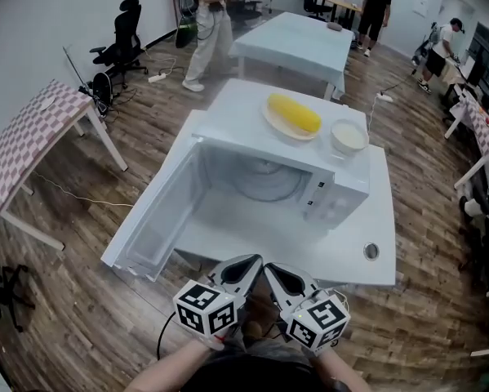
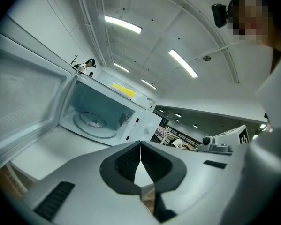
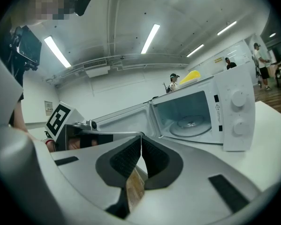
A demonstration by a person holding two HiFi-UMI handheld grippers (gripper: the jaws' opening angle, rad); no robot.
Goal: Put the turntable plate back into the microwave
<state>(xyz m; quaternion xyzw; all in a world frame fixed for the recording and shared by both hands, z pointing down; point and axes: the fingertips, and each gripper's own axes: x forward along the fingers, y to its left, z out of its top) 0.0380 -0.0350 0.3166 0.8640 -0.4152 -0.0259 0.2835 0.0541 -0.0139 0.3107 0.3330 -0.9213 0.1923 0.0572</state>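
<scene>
Fingers (image 2: 129, 162) on our left gripper (image 1: 248, 266) are squeezed together with nothing between them. Our right gripper (image 1: 278, 273) is squeezed closed too, with nothing in it. We hold both close to us, side by side, near the white table (image 1: 379, 219). The microwave (image 1: 330, 202) door (image 1: 158, 215) is wide open. The turntable plate (image 1: 264, 188) sits inside. Yellow corn (image 1: 294, 113) and a bowl (image 1: 348, 135) rest on top.
</scene>
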